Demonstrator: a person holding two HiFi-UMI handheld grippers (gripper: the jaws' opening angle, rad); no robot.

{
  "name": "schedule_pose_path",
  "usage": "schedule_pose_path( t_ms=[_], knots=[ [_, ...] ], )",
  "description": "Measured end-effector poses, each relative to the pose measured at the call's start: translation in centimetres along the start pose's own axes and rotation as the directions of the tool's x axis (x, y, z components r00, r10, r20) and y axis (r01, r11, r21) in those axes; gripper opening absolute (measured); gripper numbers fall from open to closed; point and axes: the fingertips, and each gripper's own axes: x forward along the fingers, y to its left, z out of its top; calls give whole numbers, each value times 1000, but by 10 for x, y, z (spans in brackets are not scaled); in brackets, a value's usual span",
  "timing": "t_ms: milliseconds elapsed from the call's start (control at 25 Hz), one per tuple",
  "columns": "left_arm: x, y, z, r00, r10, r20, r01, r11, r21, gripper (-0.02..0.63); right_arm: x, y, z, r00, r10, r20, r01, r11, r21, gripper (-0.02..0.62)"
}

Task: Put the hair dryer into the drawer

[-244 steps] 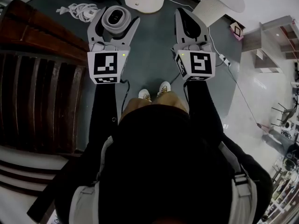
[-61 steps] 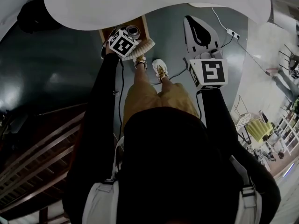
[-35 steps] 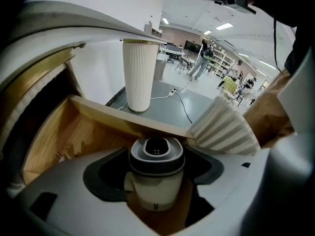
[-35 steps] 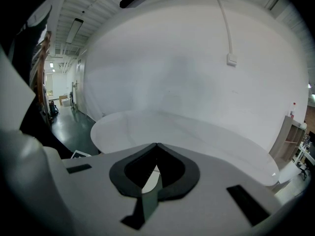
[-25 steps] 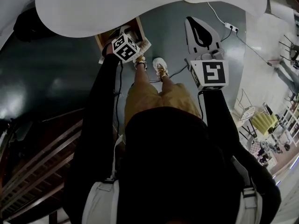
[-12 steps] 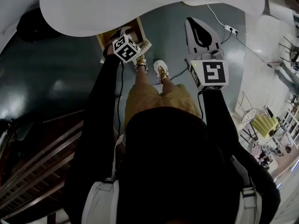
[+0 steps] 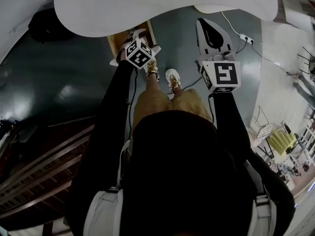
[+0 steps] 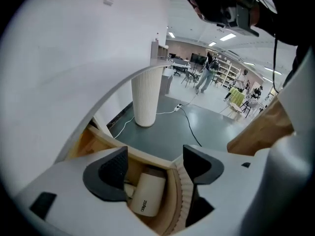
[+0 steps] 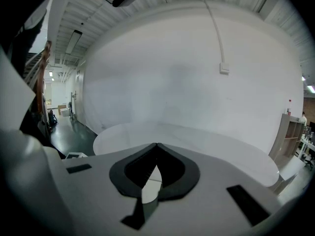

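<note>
Hair dryer (image 8: 146, 195) is lying in the drawer (image 8: 93, 142) just below the left gripper (image 8: 155, 163), whose jaws are gaping empty; right gripper (image 9: 156, 145) is idling closed on nothing; placement seemingly done.

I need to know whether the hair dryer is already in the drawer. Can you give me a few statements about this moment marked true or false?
1. The left gripper has its jaws apart. True.
2. The hair dryer lies inside the wooden drawer, below the left gripper's jaws. True.
3. The right gripper is clamped on the hair dryer. False: its jaws are together with nothing between them, and it is held away from the drawer.
4. The drawer is pushed shut. False: it stands open, sticking out from under the white table.
5. The ribbed white column stands inside the drawer. False: it stands on the floor beyond the drawer.
</note>
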Motion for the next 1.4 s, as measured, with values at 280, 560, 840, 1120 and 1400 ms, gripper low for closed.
schedule_pose_path(
  t_ms=[280, 560, 840, 1120, 1400],
  knots=[
    [-33, -2, 29, 992, 93, 83, -89, 994, -59, 370, -10, -2, 9, 998, 18, 64, -20, 1000, 24, 23],
    [-80, -4, 66, 962, 226, 153, -204, 968, -146, 370, -28, -14, 39, 985, 46, 167, -53, 998, 37, 23],
    [-120, -11, 98, 907, 354, 229, -305, 926, -224, 370, -52, -23, 55, 967, 79, 242, -92, 995, 44, 23],
    [-185, -15, 133, 797, 505, 331, -430, 860, -275, 351, -87, -25, 77, 943, 132, 305, -151, 988, 37, 23],
    [-238, -40, 150, 698, 590, 407, -487, 807, -334, 348, -114, -11, 88, 917, 198, 345, -217, 976, 18, 23]
  ],
)
